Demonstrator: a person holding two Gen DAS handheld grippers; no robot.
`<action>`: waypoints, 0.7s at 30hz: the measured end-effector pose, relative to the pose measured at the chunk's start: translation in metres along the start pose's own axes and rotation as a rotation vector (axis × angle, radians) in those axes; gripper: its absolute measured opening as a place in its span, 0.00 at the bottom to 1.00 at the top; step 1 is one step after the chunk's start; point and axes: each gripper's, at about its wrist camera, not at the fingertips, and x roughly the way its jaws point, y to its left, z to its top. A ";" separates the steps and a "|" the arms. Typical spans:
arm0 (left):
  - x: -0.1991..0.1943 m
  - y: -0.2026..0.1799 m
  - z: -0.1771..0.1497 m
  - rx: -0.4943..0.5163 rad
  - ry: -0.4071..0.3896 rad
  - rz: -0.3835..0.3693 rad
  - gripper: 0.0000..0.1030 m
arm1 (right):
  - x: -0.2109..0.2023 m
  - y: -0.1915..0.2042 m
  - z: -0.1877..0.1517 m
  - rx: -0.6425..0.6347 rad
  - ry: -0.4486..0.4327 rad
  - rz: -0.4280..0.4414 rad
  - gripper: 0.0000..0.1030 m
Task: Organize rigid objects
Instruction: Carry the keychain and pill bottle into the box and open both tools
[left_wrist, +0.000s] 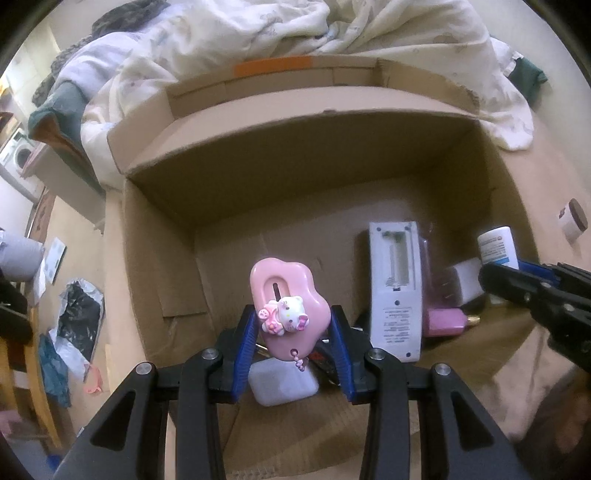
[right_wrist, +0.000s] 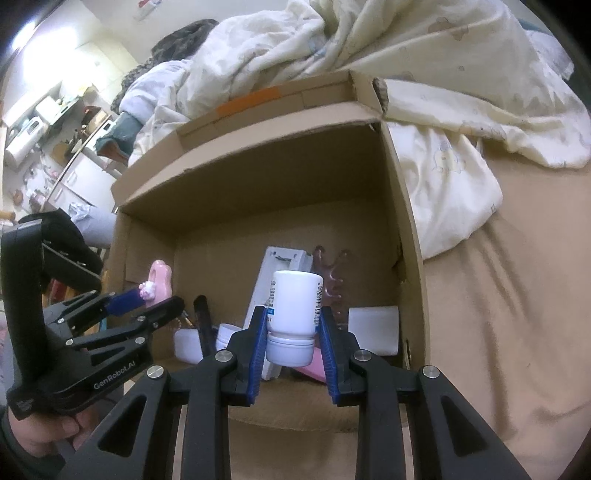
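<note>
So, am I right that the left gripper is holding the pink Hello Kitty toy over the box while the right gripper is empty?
Not quite. The left gripper does hold the pink Hello Kitty toy over the cardboard box, but the right gripper is not empty: the right wrist view shows it shut on a white bottle, cap down.

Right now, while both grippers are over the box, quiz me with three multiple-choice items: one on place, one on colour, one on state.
1. Where does the white remote lie?
A. inside the cardboard box
B. on the blanket
C. on the floor

2. What colour is the clip in the left gripper?
A. green
B. pink
C. black

3. How is the white bottle held in the right gripper?
A. cap toward the camera
B. cap away from the camera
C. not held

Answers: 1 A, box walls surround it. 2 B, pink with a cat figure. 3 A, the cap sits nearest the lens.
</note>
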 end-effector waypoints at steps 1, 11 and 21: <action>0.002 0.000 -0.001 -0.005 0.006 -0.002 0.34 | 0.001 0.000 0.000 -0.002 0.001 -0.001 0.28; 0.008 -0.003 -0.003 -0.002 0.010 0.009 0.34 | 0.007 0.001 -0.002 -0.006 0.029 -0.015 0.28; 0.010 -0.005 -0.004 -0.007 0.001 0.039 0.55 | -0.001 0.003 0.001 -0.002 -0.023 -0.014 0.29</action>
